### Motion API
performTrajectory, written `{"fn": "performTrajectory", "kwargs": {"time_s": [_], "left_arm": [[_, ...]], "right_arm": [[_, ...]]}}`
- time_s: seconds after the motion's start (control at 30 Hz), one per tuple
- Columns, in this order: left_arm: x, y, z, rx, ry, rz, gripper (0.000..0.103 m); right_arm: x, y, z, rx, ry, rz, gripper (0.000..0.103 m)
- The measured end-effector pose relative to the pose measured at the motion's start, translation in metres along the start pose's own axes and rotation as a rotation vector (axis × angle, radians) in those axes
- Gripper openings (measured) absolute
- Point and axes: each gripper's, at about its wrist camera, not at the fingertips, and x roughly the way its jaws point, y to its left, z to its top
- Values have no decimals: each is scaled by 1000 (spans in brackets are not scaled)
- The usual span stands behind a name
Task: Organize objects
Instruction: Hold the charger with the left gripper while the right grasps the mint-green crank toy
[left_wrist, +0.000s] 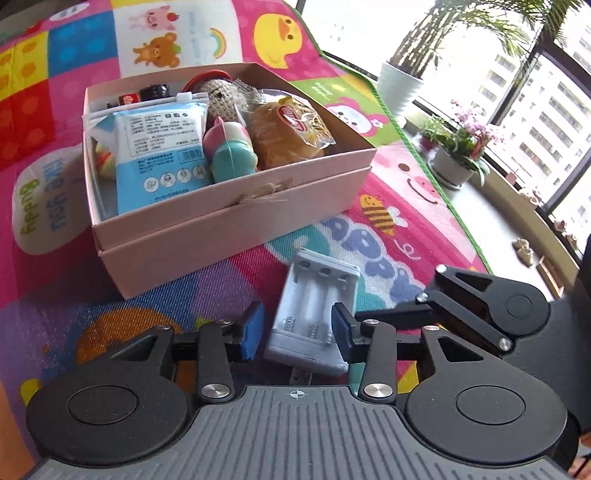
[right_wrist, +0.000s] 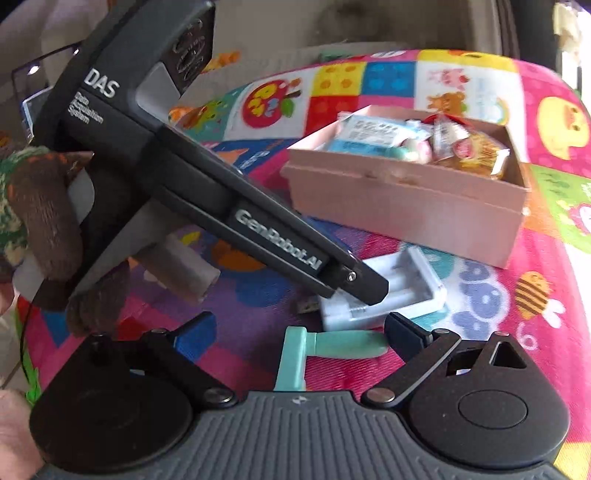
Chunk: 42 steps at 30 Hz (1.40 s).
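Bright patchwork play mat (left_wrist: 155, 310) with cartoon animals covers the whole work surface, and potted plants stand on a windowsill past its right edge. Toward the far side of the mat sits the pale pink cardboard box (left_wrist: 221, 236), already crowded with a blue-and-white pouch, a wrapped bun and soft toys.

Just in front of the box's near wall, apart from it, is my target: the light grey plastic battery charger (left_wrist: 317, 291) with its empty cell bays facing up. My left gripper (left_wrist: 295, 326) has closed across it. The blue pads (left_wrist: 341, 328) sit against its two long side walls near the end closest to me, and nothing else is in that grip.

I judge the charger to be light, rigid and smooth-sided. It won't give under the pads, but it could slide or swing if held off-centre. Since I have it near one end, the far end may droop. Metal plug prongs seem to stick out underneath the near end, so I would keep clear of those and hold only the flat walls.

My right gripper (right_wrist: 301, 332) is spread wide and holds nothing. A mint-green T-shaped plastic piece (right_wrist: 332, 343) lies between its fingers near the mat's near edge, and I cannot tell whether the right pad touches it.
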Motion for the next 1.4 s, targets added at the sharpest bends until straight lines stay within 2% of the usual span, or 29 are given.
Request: {"fn": "performTrajectory", "kwargs": {"time_s": [0.13,0.33,0.4,0.5,0.6,0.7,0.73,0.77,0.9,1.1,1.2,1.33,1.37,1.4], "left_arm": [[-13,17,-9,-7,7,-25,51],[-16,30,-10,-70,-12,-25,51],[-15,25,-10,-59,-13,-2,51],[-11,14,-10,-25,-18,47,55],[-7,3,-9,7,-14,82,60],[0,-19,-13,130,-6,181,58],[2,-27,-16,167,-13,216,61],[4,-31,-17,178,-21,236,61],[5,-22,-15,126,-39,223,61],[-3,-18,-27,106,-89,233,54],[-16,-8,-39,69,-96,252,54],[-34,9,-60,-18,-134,295,54],[-38,12,-66,-40,-154,288,54],[-41,14,-70,-59,-172,280,54]], "right_arm": [[14,9,10,-52,28,45,103],[26,21,18,-110,40,59,103],[20,21,14,-121,39,48,103],[2,18,2,-144,18,-28,103],[-20,6,-12,-82,14,-58,103],[-38,-2,-23,-23,0,-78,103],[-42,-4,-25,-10,-7,-80,103],[-44,-5,-27,-2,-12,-81,103],[-40,-8,-27,10,-13,-94,103],[-37,3,-26,-28,-5,-96,103],[-40,9,-27,-115,-21,-203,103],[-44,2,-25,-185,-46,-433,103],[-46,-1,-23,-165,-51,-435,103],[-50,-5,-21,-122,-58,-401,103]]}}
